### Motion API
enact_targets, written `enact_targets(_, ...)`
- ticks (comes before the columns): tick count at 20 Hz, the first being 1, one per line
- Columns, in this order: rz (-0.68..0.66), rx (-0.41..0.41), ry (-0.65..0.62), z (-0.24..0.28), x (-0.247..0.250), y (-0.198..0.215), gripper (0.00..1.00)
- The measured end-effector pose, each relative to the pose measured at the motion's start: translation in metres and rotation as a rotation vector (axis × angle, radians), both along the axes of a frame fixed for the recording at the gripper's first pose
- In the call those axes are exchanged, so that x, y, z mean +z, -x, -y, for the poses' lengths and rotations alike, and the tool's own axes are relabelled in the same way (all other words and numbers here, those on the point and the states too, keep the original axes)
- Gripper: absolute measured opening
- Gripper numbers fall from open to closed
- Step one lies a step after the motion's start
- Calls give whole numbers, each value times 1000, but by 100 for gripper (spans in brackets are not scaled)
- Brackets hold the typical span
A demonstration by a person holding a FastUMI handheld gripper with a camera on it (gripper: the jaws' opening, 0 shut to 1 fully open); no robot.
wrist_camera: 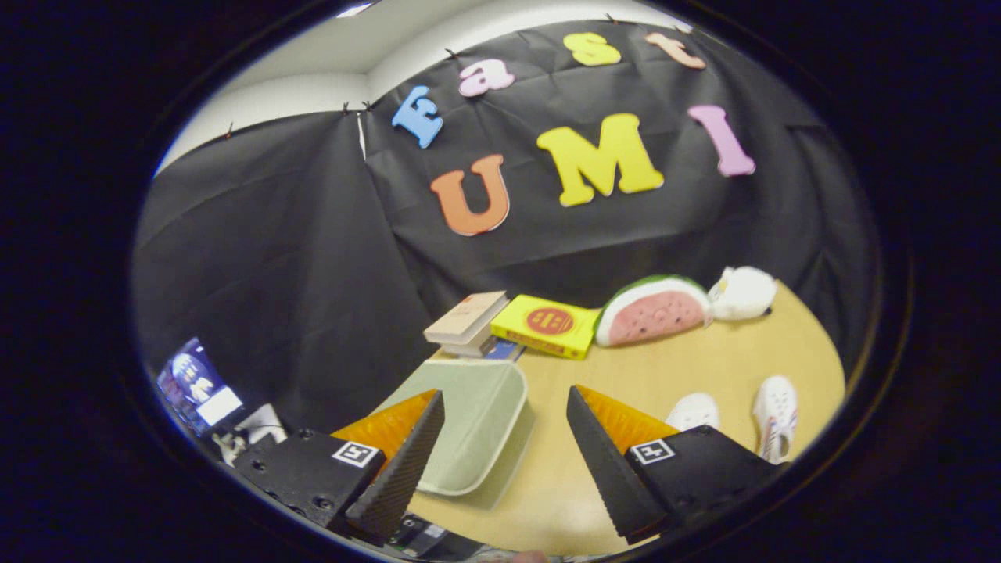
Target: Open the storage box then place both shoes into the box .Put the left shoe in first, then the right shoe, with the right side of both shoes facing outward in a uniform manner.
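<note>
My gripper (504,438) fingers are spread apart, holding nothing. Between them, lower centre, sits the storage box (469,426), lid seemingly closed. Both shoes (774,414) wait at lower right on the table (727,360); everything remains undone.

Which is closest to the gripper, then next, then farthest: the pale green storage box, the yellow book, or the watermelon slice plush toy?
The gripper is open, holding nothing.
1. Pale green storage box: nearest, on the wooden table just ahead of the fingers, beside the left one.
2. Yellow book: beyond the box, by the booth's wall.
3. Watermelon slice plush toy: farthest, right of the book.
</note>
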State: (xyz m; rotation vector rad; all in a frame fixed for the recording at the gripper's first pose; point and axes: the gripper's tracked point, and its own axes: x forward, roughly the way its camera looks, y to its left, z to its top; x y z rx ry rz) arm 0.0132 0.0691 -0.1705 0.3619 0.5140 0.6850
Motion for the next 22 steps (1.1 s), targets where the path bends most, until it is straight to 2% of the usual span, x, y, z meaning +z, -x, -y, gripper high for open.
enact_targets(5, -217, 246, -64, -29, -64, 5, 100)
enact_targets(8, -348, 399, -123, -52, -84, 12, 100)
enact_targets(10, -414, 463, -158, -61, -92, 16, 100)
enact_targets(14, -526, 540, -227, -68, -98, 17, 99)
enact_targets(18, -589, 546, -313, -72, -95, 7, 98)
enact_targets(22, -597, 548, -323, -71, -83, 0, 82)
